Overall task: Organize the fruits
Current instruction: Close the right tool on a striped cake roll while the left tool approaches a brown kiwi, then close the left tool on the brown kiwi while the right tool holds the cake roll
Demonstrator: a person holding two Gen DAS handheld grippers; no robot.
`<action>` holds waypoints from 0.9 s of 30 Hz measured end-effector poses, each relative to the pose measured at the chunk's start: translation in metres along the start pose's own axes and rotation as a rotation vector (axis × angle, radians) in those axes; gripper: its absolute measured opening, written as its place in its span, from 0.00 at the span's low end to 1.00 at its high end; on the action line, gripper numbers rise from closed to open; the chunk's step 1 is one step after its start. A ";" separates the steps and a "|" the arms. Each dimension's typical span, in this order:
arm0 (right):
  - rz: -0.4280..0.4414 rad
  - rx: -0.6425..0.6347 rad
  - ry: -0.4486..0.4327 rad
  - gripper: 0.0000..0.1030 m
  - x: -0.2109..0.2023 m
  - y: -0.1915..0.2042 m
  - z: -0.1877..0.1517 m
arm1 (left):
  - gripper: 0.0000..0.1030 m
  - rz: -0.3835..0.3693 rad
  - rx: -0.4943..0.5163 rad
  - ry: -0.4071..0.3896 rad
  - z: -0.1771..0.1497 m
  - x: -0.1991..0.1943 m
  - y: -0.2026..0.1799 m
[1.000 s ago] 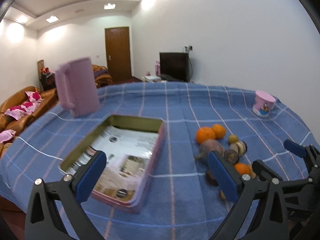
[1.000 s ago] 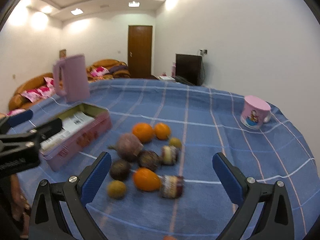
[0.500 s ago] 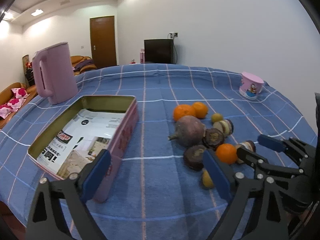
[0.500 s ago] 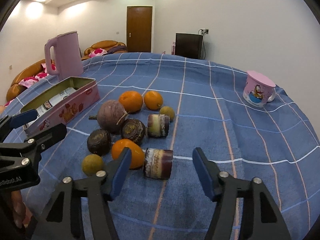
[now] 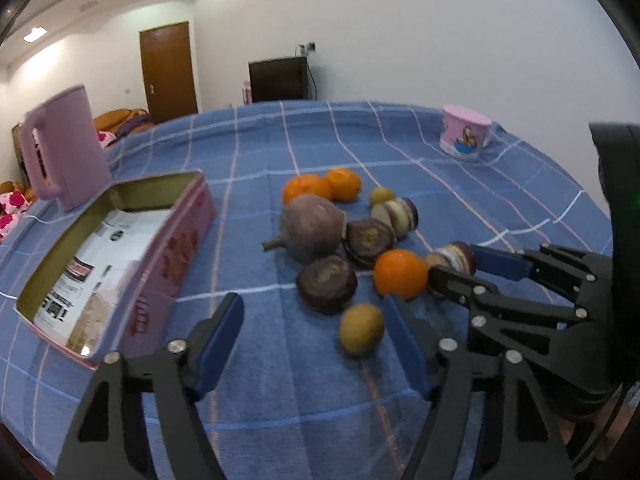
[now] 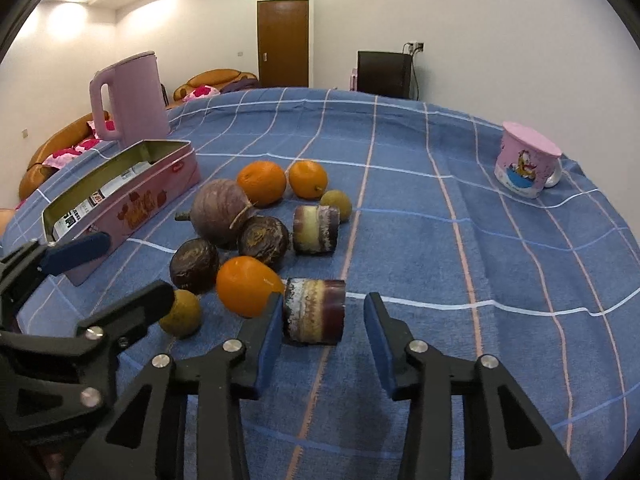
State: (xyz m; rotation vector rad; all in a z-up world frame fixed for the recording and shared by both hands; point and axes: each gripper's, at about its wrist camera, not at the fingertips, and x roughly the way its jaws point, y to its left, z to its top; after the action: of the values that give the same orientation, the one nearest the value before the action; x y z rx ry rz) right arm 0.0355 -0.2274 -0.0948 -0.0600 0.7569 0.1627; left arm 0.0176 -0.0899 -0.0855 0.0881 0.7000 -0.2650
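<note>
Centrally, fruit pile on blue checked cloth (image 6: 440,240): near striped cane piece (image 6: 314,311) lies between the spread fingers of the right gripper (image 6: 320,340), not yet pinched; orange (image 6: 246,286) touching its left end. Yellow-green fruit (image 5: 361,328) sits just beside the right finger of the left gripper (image 5: 316,344), jaws spread, nothing held. Left: open pink tin (image 6: 160,184), paper-lined. Far left: pink kettle (image 6: 130,94). Far right: pink mug (image 6: 524,170).

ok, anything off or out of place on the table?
Mostly no. The fruit pile sits loose on the cloth beside the pink tin, which holds only printed paper. Pink mug stands upside down.
</note>
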 end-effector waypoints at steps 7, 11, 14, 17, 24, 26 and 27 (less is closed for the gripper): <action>0.019 0.038 -0.051 0.30 -0.008 -0.007 -0.002 | 0.62 -0.049 -0.012 0.034 0.000 0.007 -0.001; 0.031 0.074 -0.066 0.30 -0.010 -0.013 -0.001 | 0.60 -0.085 -0.009 0.061 -0.001 0.012 -0.007; 0.057 0.102 -0.061 0.30 -0.009 -0.018 0.000 | 0.55 -0.096 0.004 0.081 -0.002 0.017 -0.012; 0.063 0.110 -0.066 0.30 -0.010 -0.019 -0.001 | 0.47 -0.096 0.017 0.099 -0.002 0.024 -0.017; 0.065 0.097 -0.069 0.30 -0.010 -0.016 -0.001 | 0.27 -0.099 0.019 0.084 -0.005 0.023 -0.014; 0.059 0.078 -0.073 0.30 -0.010 -0.013 -0.002 | 0.27 -0.111 0.015 0.079 -0.006 0.023 -0.011; 0.056 0.072 -0.074 0.30 -0.011 -0.012 -0.002 | 0.27 -0.113 0.013 0.077 -0.006 0.023 -0.010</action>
State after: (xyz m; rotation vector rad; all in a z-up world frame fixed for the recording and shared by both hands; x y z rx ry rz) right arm 0.0285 -0.2407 -0.0890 0.0353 0.6906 0.1903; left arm 0.0277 -0.1036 -0.1046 0.0713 0.7815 -0.3764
